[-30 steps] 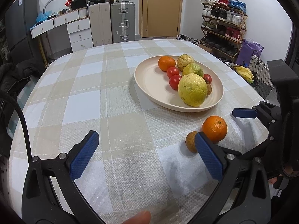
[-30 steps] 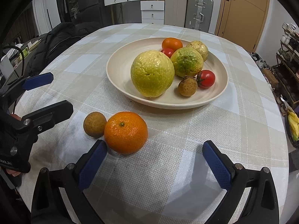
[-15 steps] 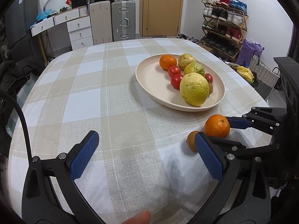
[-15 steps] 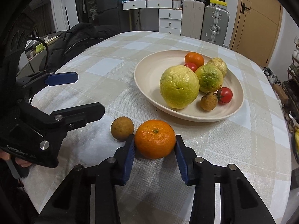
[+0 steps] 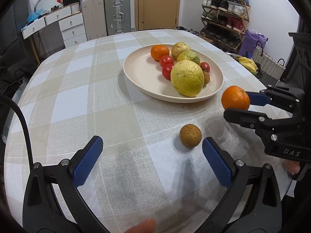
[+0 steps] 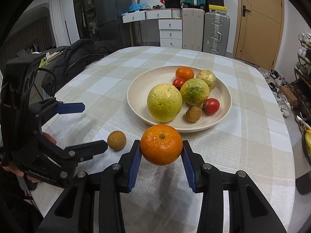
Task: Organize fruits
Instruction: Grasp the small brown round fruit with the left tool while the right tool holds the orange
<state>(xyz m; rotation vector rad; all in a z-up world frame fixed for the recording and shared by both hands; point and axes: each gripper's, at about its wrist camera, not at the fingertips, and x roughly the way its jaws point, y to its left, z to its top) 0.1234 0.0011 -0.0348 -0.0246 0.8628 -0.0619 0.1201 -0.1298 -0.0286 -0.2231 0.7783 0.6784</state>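
Observation:
My right gripper is shut on an orange mandarin, held just above the cloth in front of the cream plate. The left wrist view shows that mandarin in the right gripper near the plate. A small brown longan lies on the cloth, just ahead of my open left gripper and close to its right pad. In the right wrist view the longan sits beside the left gripper. The plate holds a large yellow fruit, a green-yellow one, another mandarin, tomatoes and a longan.
The checked tablecloth covers a round table. A black coat lies past its left edge. Suitcases and white drawers stand behind, and a shoe rack and a basket with bananas are at the right.
My right gripper closed on the mandarin and lifted it off the cloth toward the plate. The longan stayed put, and the left gripper stayed open, hardly moving.

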